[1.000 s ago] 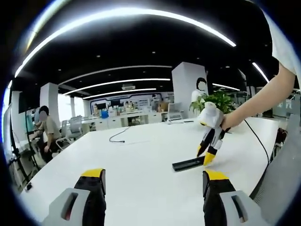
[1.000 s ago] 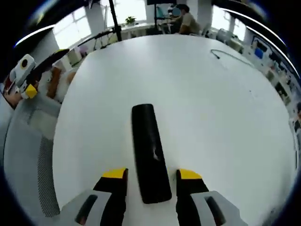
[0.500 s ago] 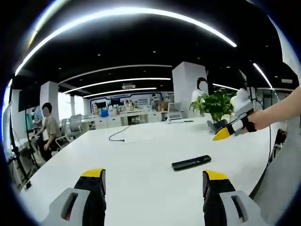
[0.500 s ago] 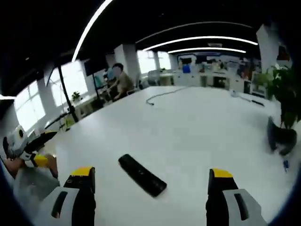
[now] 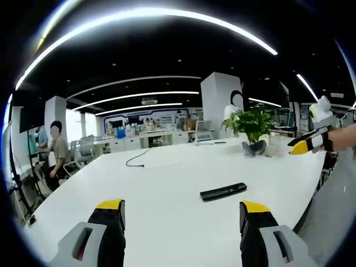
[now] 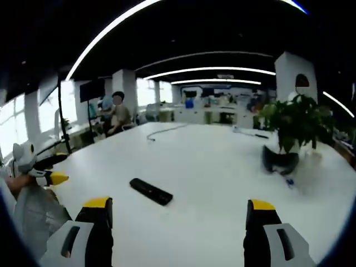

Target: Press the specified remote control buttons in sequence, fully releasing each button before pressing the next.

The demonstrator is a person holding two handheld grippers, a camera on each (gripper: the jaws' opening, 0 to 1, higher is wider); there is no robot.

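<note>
The remote [image 5: 223, 192] lies flat on the white worktop [image 5: 167, 189], touched by nothing. Left tongs [image 5: 182, 214] and right tongs [image 6: 177, 213] both stand apart, empty, held clear. Any further press should come straight down, then lift fully off.

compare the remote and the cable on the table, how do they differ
The remote is a short, thick, straight black bar; the cable is a thin black line that curves. The remote lies near the tongs; the cable lies farther back toward the far desks. The remote looks loose with both ends free; the cable's far end runs toward the table edge. Both are dark and lie flat on the white table.
</note>
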